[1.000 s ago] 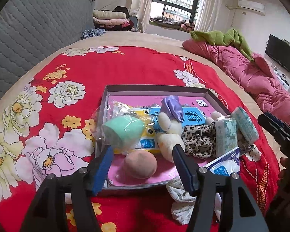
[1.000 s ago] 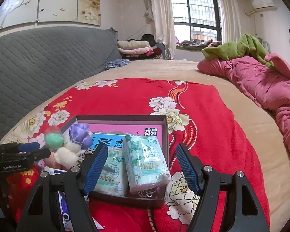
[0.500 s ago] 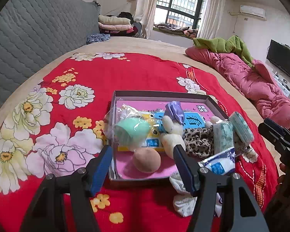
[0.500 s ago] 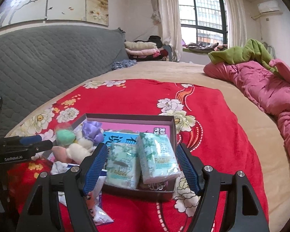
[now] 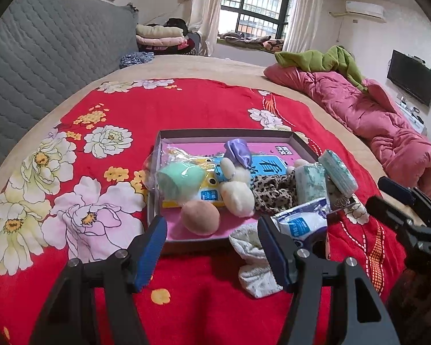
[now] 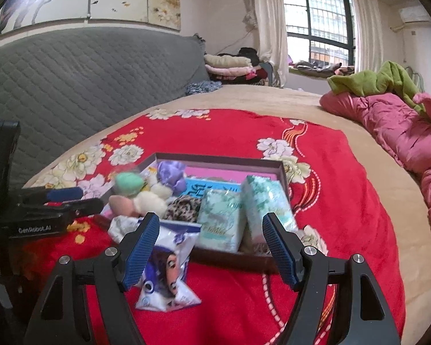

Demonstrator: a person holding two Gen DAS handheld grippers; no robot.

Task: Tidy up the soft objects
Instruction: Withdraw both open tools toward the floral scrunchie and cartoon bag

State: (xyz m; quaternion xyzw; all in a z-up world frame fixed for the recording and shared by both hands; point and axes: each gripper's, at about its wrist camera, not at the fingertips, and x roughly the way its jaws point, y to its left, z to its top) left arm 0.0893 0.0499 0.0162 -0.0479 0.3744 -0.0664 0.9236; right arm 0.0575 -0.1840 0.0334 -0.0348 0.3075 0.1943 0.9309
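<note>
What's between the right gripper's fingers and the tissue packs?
Right wrist view: a printed plastic pouch lies on the red blanket before the open right gripper, its top at the box's near wall below the tissue packs.

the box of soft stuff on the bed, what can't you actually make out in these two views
- Box floor print: left wrist view, covered by the toys and packs.
- White cloth: left wrist view, its right part sits behind the left gripper finger.
- Tissue packs: right wrist view, lettering blurred.
- Printed pouch: right wrist view, left edge behind the right gripper finger.
- Green sponge: right wrist view, blurred.
</note>
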